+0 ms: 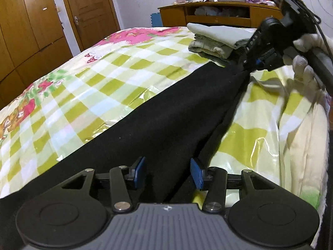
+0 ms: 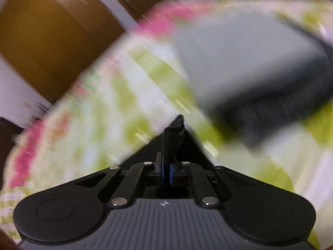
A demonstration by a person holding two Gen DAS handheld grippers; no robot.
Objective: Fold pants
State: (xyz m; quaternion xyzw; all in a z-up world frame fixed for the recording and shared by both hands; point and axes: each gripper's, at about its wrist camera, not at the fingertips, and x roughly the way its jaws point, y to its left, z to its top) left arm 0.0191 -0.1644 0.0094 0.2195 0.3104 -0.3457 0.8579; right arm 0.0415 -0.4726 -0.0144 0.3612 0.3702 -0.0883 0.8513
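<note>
A pair of black fabric pants (image 1: 166, 112) is laid lengthwise on a bed covered by a glossy quilt of green-and-white checks with pink cartoon prints (image 1: 100, 79), stretched from the near edge toward the far right corner. The left tongs (image 1: 168, 174) are seen spread, their blue ribbed pads standing on either side of the near part of the black cloth without pressing it. At the far end, the right tongs (image 1: 246, 64) are carried by a white-gloved hand (image 1: 301, 62) and are pressed together on a pinch of the black pants; in the right wrist view, which is heavily blurred, a dark fold of cloth is seen clamped between the nearly closed pads of the right tongs (image 2: 169, 169). A stack of folded pale beige and olive garments (image 1: 216, 41) is set near the bed's far edge, just beyond the pants. Behind the bed, a wooden cabinet (image 1: 218, 13) and brown wooden wardrobe doors (image 1: 31, 20) are visible.
</note>
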